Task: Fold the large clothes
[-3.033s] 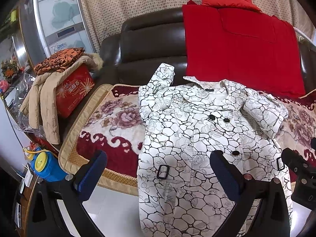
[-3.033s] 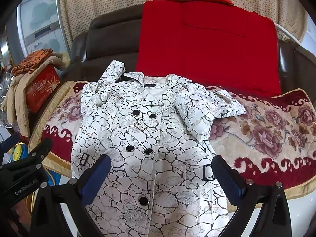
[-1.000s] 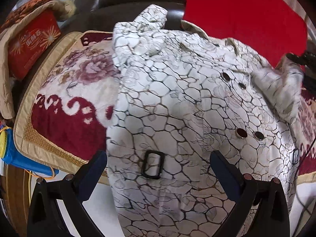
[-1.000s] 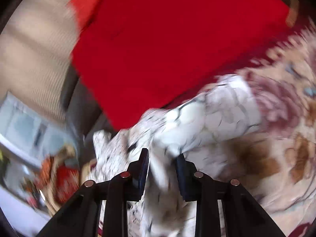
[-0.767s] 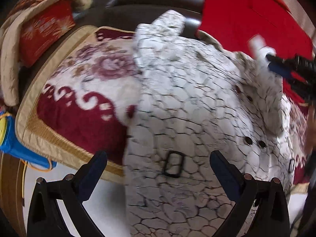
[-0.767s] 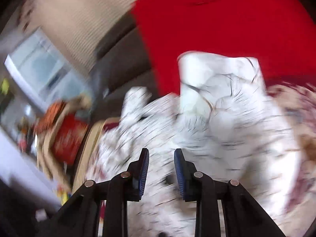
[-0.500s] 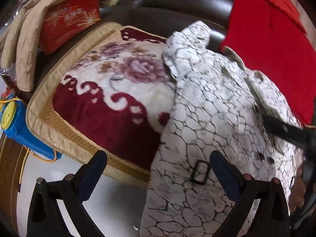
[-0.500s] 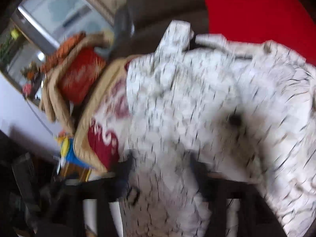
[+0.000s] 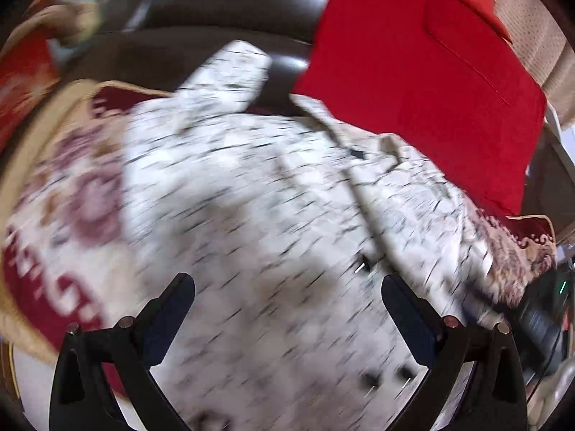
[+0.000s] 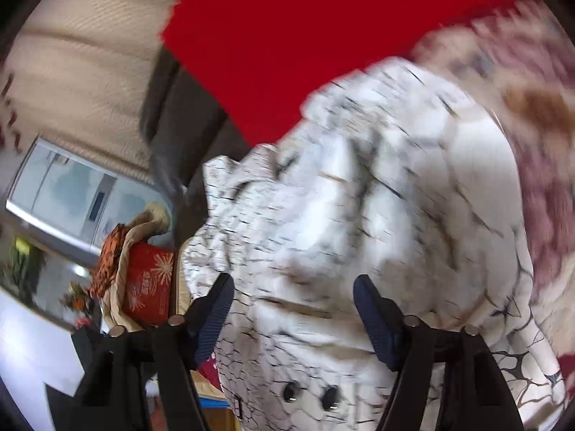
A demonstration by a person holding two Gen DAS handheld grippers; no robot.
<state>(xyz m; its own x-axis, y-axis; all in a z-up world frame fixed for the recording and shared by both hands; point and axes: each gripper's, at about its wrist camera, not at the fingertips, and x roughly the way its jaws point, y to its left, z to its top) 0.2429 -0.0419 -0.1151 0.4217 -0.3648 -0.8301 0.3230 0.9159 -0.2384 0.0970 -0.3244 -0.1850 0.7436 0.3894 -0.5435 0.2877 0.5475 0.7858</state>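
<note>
White black-veined cotton-like coat [image 10: 359, 215], centre frame: soft, floppy, light; pinch at sleeve cuff. Left gripper [image 9: 287, 309] wide open, empty. Right gripper [image 10: 293, 309] just been closing, parted, pads clear of cloth.

Bright even light; heavy motion blur, fisheye-warped edges.

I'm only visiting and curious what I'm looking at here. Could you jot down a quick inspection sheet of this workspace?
Surface: dark leather sofa under a floral blanket.
Job's things: white crackle-print coat spread on it, one sleeve folded across its front.
Clutter: red cushion; red box under draped beige and orange cloths.
Grippers: left claw open above the coat; right claw open, its jaws just closing a little, nothing pinched.
Cables: nothing seen.
Surroundings: beige curtain.
</note>
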